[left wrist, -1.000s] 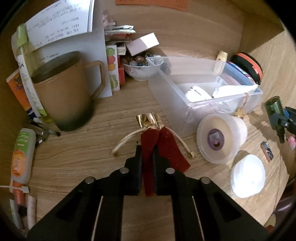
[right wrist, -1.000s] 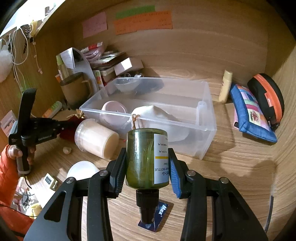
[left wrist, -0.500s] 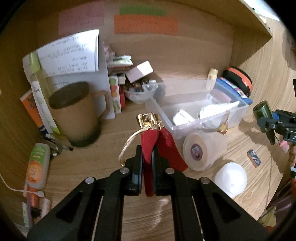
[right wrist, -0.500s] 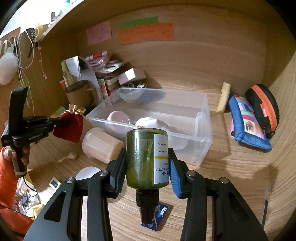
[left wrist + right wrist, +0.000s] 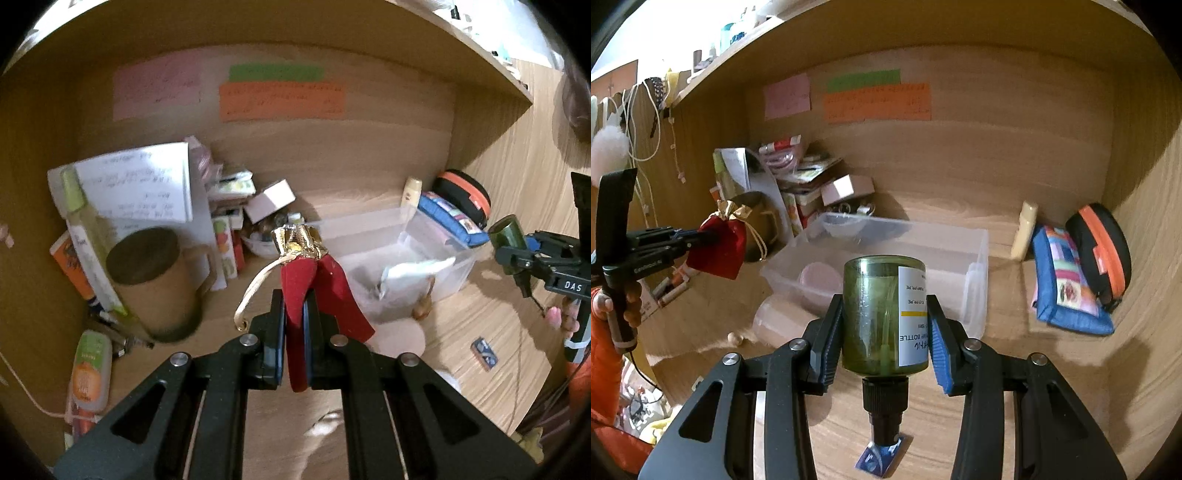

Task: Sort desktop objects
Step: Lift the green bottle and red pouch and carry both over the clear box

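My left gripper (image 5: pixel 294 325) is shut on a red cloth pouch (image 5: pixel 301 280) with a gold gathered top and a cream drawstring, held in the air above the desk. From the right wrist view the same pouch (image 5: pixel 718 245) hangs at the far left in that gripper (image 5: pixel 701 236). My right gripper (image 5: pixel 884 325) is shut on a green pump bottle (image 5: pixel 882 314) with a white label, held upside down with its black cap pointing toward me. The bottle (image 5: pixel 508 236) also shows at the right edge of the left wrist view. A clear plastic bin (image 5: pixel 975 266) lies beyond both, holding a pink lid and white items.
A brown mug (image 5: pixel 155 280) and papers stand at the back left. A blue pouch (image 5: pixel 1067 288), an orange-and-black case (image 5: pixel 1104 251) and a cream tube (image 5: pixel 1025 230) sit at the back right. A small blue packet (image 5: pixel 881 456) lies on the desk under the bottle. A translucent tub (image 5: pixel 779 325) lies beside the bin.
Both grippers have risen off the desk with their loads. The red pouch has been lifted clear of the desktop, and the bin and mug now sit lower in both views.
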### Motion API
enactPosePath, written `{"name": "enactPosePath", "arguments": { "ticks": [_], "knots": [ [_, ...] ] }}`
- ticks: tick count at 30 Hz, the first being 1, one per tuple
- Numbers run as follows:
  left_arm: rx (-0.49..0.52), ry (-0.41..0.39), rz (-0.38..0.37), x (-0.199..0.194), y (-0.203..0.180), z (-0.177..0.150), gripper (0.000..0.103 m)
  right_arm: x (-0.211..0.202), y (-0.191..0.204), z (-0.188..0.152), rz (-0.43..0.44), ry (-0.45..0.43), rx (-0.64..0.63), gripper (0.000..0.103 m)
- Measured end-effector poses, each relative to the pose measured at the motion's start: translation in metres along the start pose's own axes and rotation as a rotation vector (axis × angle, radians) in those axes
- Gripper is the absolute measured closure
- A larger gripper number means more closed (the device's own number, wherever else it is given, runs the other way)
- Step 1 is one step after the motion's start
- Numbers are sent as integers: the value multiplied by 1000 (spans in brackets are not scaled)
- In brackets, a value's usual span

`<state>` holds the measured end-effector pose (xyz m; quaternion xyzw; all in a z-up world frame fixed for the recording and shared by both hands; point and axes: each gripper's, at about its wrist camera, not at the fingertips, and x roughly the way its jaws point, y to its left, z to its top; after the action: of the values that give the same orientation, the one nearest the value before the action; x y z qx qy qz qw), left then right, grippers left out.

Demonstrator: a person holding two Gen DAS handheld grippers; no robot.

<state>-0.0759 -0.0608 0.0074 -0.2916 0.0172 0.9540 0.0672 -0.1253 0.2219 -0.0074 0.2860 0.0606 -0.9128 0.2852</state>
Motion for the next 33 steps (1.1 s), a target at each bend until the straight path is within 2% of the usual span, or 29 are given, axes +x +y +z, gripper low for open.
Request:
{"name": "enactPosePath", "arguments": {
  "ticks": [16, 22, 33],
  "knots": [
    [65, 1, -43, 44, -32, 43, 96, 34, -19, 34, 37, -18, 7, 65],
    [60, 31, -74, 73, -37, 51, 96, 65, -23, 46, 53, 13, 34, 65],
    [45, 100, -101, 128, -39, 54, 96, 126, -23, 51, 61, 124, 44, 65]
  ]
}}
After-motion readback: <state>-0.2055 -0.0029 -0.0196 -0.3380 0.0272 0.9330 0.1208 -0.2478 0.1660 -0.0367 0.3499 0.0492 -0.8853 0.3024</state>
